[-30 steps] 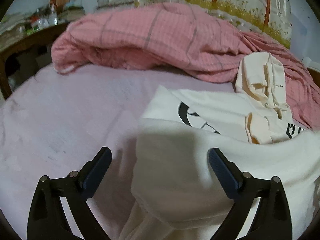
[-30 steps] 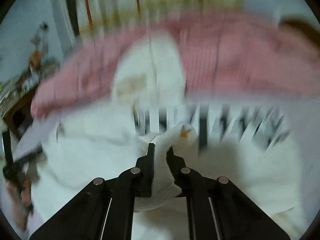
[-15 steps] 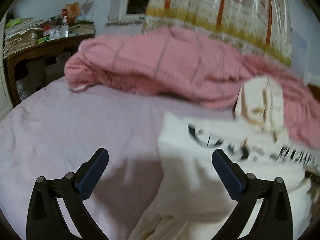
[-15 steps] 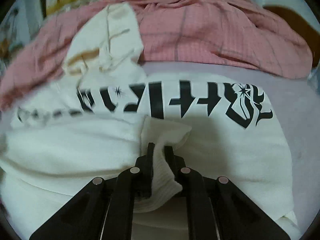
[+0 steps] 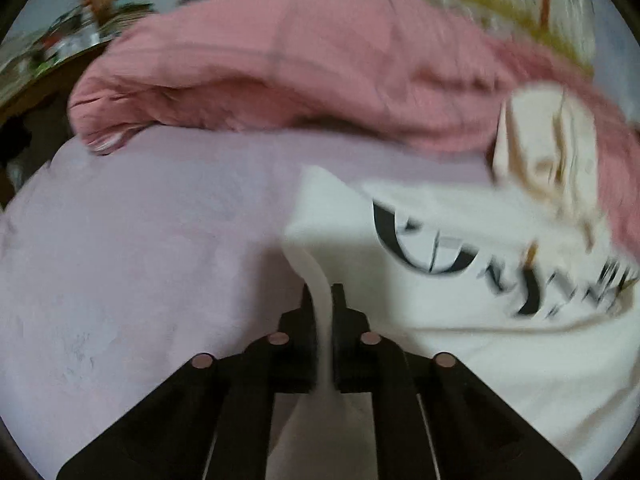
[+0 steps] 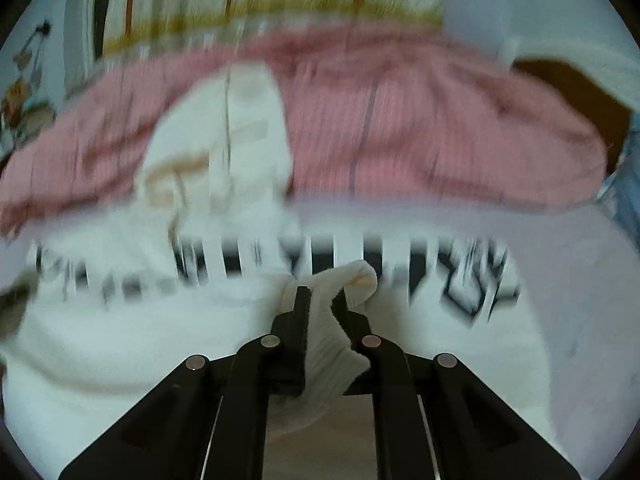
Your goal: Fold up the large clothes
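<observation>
While both cameras blurred with motion, the left gripper (image 5: 323,300) had just snapped its jaws closed, and a thin fold of the cream hoodie (image 5: 472,320) stood pinched between its black fingers at the lower centre of the left view. From that pinch the edge of the cloth curved up toward the garment's near corner. The hoodie lay spread on the pale lilac bedsheet (image 5: 140,260), filling the right and lower right of that view, with bold black lettering (image 5: 424,240) smeared across it. Its hood (image 5: 548,152) rested at the upper right, lying up against the rumpled pink blanket (image 5: 300,68) that ran across the top of the frame. At the upper left, a cluttered desk (image 5: 60,52) showed only as a smear.

In the right view, the right gripper (image 6: 320,304) was clamped on a ribbed cuff (image 6: 328,344) of the same hoodie, at the lower centre, the bunched end of the cuff poking out beyond the fingertips. Streaked black print ran in a band across the middle, and the hood sat at the upper left against the blanket. A curtain (image 6: 260,0) with a yellow band hung behind.
</observation>
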A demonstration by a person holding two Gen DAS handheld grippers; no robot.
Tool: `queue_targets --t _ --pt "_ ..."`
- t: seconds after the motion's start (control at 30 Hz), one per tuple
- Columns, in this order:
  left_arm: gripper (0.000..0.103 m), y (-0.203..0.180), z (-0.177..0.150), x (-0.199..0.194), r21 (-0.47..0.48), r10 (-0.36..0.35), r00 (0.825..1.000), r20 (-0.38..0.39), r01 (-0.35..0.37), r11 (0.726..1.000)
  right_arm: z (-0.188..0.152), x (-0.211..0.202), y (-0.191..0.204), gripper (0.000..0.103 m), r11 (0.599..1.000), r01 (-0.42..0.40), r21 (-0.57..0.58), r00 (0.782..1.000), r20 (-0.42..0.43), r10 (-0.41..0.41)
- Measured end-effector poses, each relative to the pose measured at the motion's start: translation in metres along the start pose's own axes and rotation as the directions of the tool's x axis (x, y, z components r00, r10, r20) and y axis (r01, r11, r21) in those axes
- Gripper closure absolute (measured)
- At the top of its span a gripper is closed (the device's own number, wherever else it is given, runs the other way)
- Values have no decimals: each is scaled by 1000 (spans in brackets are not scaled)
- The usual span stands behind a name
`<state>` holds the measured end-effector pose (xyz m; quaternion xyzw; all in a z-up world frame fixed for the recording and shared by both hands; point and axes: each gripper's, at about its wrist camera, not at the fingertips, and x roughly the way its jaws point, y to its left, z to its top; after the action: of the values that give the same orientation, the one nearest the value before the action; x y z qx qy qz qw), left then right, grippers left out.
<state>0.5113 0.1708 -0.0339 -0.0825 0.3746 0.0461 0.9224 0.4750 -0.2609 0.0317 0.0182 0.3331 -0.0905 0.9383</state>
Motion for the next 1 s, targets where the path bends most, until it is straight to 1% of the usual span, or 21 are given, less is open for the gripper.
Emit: queue_targets --t 0.03,0.07,0.13,0.17,0.2,0.23,0.27,0.3,0.33,0.4,0.47,0.53,0.63,0.67,0.73,0.8,0.87,0.9,0.93,0.97,1.0 --pt "98 5 0 -8 -28 -12 999 40 13 1000 10 -9 5 93 1000 3 19 998 55 -4" --pt "98 12 2 -18 -68 -32 995 98 38 997 25 -28 14 93 999 -19 27 989 146 15" --pt "98 26 3 -41 -143 -33 973 228 67 988 42 -63 27 93 999 -46 -9 954 297 47" --pt "98 31 3 -49 -168 -5 962 272 53 984 49 -83 34 93 999 -30 -38 924 379 43" --pt "99 33 5 -50 -186 39 960 278 14 983 54 -94 42 93 998 4 -59 900 435 22" --pt "103 35 7 -42 -198 103 965 241 -56 979 60 -93 48 93 997 40 -69 902 432 -6" --pt "103 37 7 -28 -202 171 969 177 -134 970 66 -79 54 93 994 68 -84 928 372 -32" --pt "103 43 5 -16 -214 198 972 126 -168 962 69 -52 58 93 989 95 -110 964 259 -64" --pt "103 51 4 -1 -239 161 985 58 -143 961 65 -18 61 93 982 135 -135 985 130 -118" --pt "103 61 4 12 -274 83 997 0 -79 958 46 32 57 93 973 170 -154 983 -41 -178" --pt "103 63 4 13 -278 46 999 7 -43 960 22 68 44 93 983 131 -129 975 -164 -152" --pt "103 54 4 5 -234 21 999 43 -10 972 5 81 22 92 997 68 -18 976 -205 -71" --pt "102 29 6 -14 -134 39 991 125 -22 991 7 76 3 89 997 2 76 981 -192 13" --pt "99 21 6 -22 -108 44 986 161 -27 994 11 71 -2 88 997 -18 79 982 -187 32" --pt "63 11 10 -39 -94 48 981 190 -31 995 16 59 -7 84 997 -23 70 986 -161 34" --pt "56 3 16 -60 -92 -21 970 244 45 995 23 40 -15 84 999 14 38 992 -127 -9" --pt "40 -10 19 -83 -45 -58 958 281 74 996 33 13 -25 78 1000 14 10 997 -76 -13" --pt "24 -18 19 -93 -19 -77 951 301 86 996 36 2 -32 74 1000 8 15 999 -52 -8" --pt "16 -25 17 -104 3 -97 940 328 102 995 37 -11 -38 59 1000 -2 25 1000 -28 2" --pt "13 -33 15 -111 24 -107 933 344 105 994 36 -26 -46 43 999 -23 43 1000 1 23" --pt "12 -42 12 -116 56 -113 927 357 99 993 33 -43 -53 38 997 -48 63 998 37 45"
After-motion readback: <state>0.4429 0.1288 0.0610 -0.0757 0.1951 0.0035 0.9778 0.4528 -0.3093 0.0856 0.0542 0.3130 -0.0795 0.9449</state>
